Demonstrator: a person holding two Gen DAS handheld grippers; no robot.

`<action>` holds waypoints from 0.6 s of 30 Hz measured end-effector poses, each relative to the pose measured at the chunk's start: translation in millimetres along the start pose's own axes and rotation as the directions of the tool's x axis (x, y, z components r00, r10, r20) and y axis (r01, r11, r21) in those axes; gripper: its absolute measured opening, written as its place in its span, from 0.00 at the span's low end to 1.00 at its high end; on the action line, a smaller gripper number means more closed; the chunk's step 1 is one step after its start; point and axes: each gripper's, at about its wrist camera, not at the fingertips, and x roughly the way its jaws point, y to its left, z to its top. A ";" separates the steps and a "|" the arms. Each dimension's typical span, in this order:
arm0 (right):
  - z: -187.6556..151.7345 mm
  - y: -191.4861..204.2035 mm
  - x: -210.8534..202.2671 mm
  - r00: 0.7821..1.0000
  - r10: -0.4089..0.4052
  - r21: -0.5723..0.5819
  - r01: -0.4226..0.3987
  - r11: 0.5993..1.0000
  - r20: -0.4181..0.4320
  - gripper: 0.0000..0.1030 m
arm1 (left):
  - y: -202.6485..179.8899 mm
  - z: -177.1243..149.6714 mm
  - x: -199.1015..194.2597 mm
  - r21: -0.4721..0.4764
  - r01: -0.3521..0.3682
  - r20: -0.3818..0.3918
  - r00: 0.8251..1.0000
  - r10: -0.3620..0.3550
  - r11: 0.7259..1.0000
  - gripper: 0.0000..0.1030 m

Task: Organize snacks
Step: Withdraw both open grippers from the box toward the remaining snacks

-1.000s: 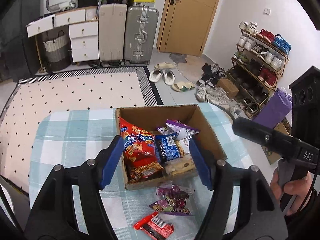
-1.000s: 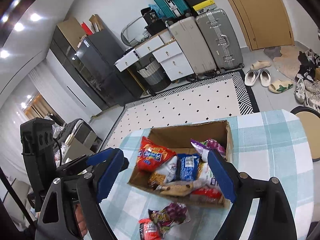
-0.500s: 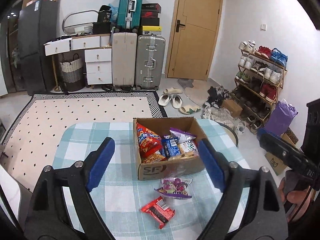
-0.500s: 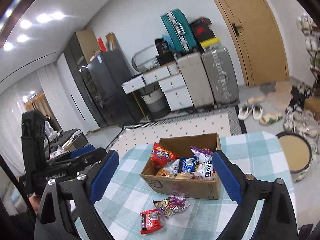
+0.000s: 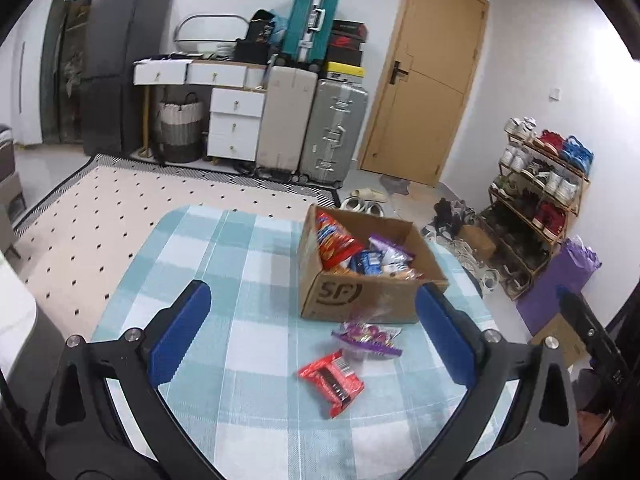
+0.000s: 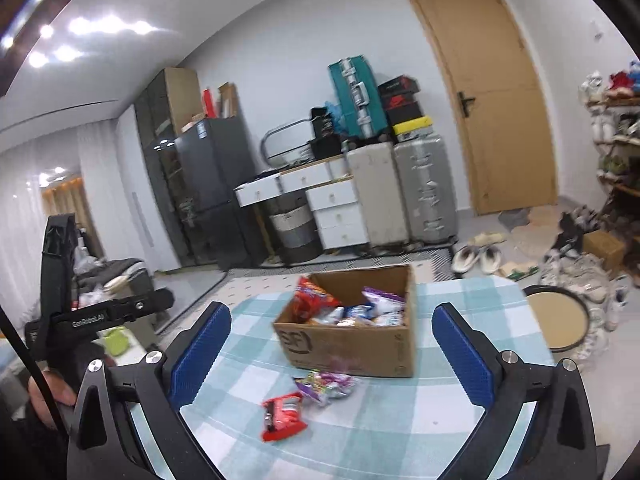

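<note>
Two packets (image 5: pixel 332 374) (red, purple) lie before the box (image 5: pixel 360 292), unboxed; both grippers (image 5: pixel 312 332) (image 6: pixel 332 348) are opening, empty; one packet must be pinched next.

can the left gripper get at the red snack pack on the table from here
Probably yes: the left gripper, jaws opening and empty, faces the red snack pack lying on open tablecloth, nothing between.

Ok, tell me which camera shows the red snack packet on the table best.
The left wrist view: the red snack packet lies large and sharp on the checked cloth, barcode facing up. The right wrist view shows it smaller and slightly blurred, beside the purple packet.
</note>
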 end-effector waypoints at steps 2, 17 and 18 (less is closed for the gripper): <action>-13.4 -5.0 -4.7 0.999 -0.028 0.024 0.028 0.999 0.019 0.99 | 5.5 -15.3 2.8 0.007 -0.041 -0.001 0.999 0.041 0.999 0.99; -82.4 -17.1 21.3 0.992 -0.064 0.039 0.068 0.997 -0.110 0.99 | 16.4 -79.2 65.2 0.061 -0.108 -0.044 0.993 0.111 0.992 0.99; -84.7 -17.7 25.0 0.991 -0.067 0.039 0.072 0.997 -0.119 0.99 | 16.4 -81.4 70.1 0.069 -0.115 -0.045 0.992 0.118 0.991 0.99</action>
